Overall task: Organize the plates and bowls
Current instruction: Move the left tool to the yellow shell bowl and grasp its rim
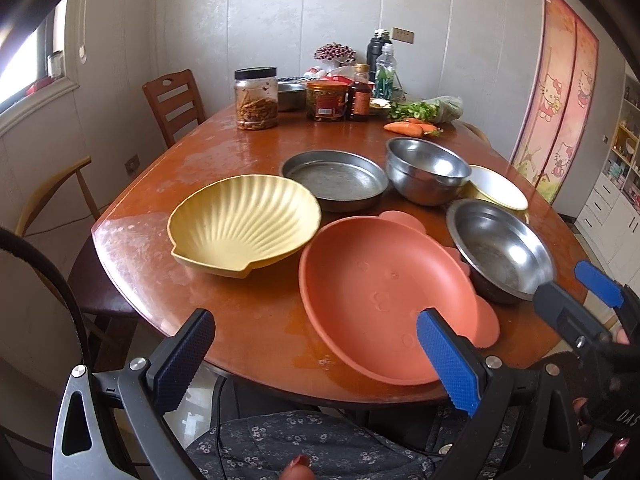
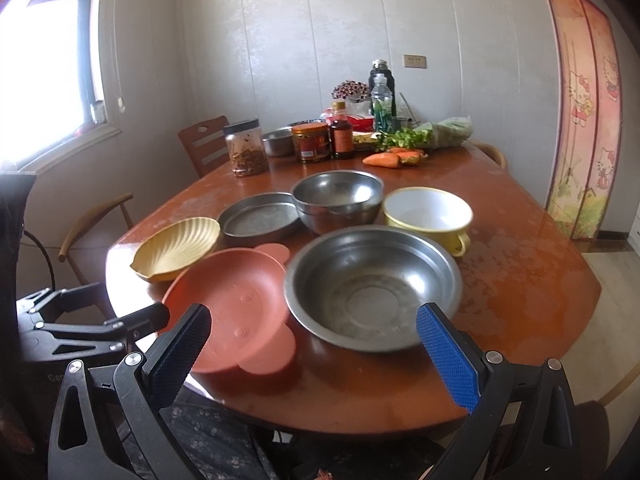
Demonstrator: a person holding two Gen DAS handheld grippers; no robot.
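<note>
On the brown table (image 1: 248, 320) lie a yellow shell-shaped plate (image 1: 244, 226), an orange bear-shaped plate (image 1: 376, 300), a flat metal pan (image 1: 334, 180), a deep steel bowl (image 1: 426, 174), a wide steel bowl (image 1: 500, 248) and a yellow-and-white enamel bowl (image 1: 498, 188). My left gripper (image 1: 316, 356) is open and empty, at the near edge before the orange plate (image 2: 228, 308). My right gripper (image 2: 314, 354) is open and empty, just before the wide steel bowl (image 2: 372, 286). The shell plate (image 2: 176, 248), pan (image 2: 258, 220), deep bowl (image 2: 338, 200) and enamel bowl (image 2: 428, 212) lie beyond.
Jars, bottles and a small steel bowl (image 1: 290, 96) stand at the table's far end, with carrots (image 1: 404, 128) and greens (image 1: 436, 110). Wooden chairs (image 1: 172, 100) stand at the left. A curtain (image 1: 556, 92) hangs at the right.
</note>
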